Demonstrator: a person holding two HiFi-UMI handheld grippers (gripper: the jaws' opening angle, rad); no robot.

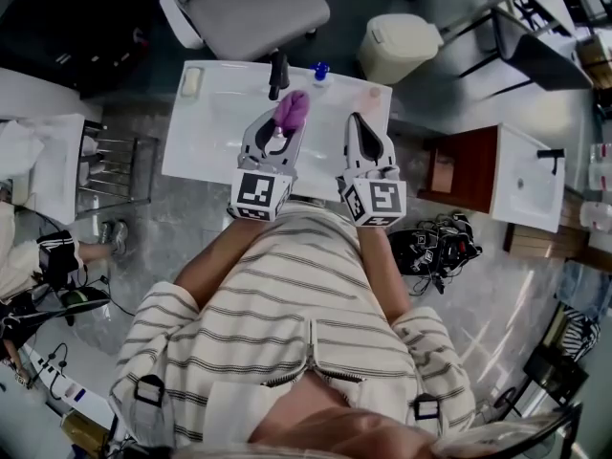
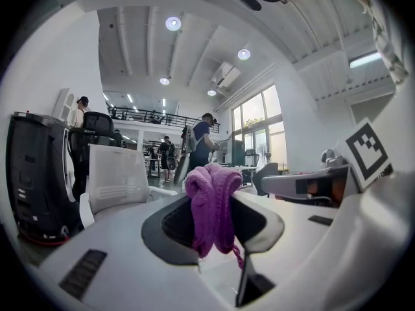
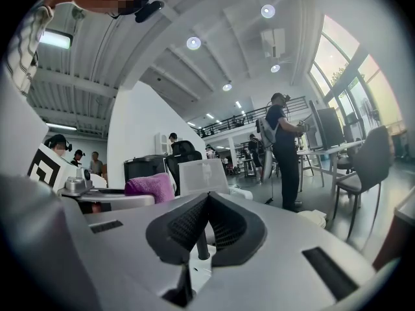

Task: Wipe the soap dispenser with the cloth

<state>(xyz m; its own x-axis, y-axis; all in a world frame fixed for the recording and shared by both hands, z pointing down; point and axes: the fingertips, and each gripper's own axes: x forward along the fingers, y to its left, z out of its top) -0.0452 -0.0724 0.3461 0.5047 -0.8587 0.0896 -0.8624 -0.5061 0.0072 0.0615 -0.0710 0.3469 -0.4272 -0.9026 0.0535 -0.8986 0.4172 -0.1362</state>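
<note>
Left gripper [image 2: 214, 203] clamps the cloth [image 2: 209, 183] in a bunch; right gripper [image 3: 205, 199] is closed on nothing. Dispenser [image 1: 320, 73] stands ahead, between them, and I judge an unbraced wipe could topple it.

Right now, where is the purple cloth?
The purple cloth is pinched by the left gripper, left of centre in the head view, over the white sink near the black faucet.
</note>
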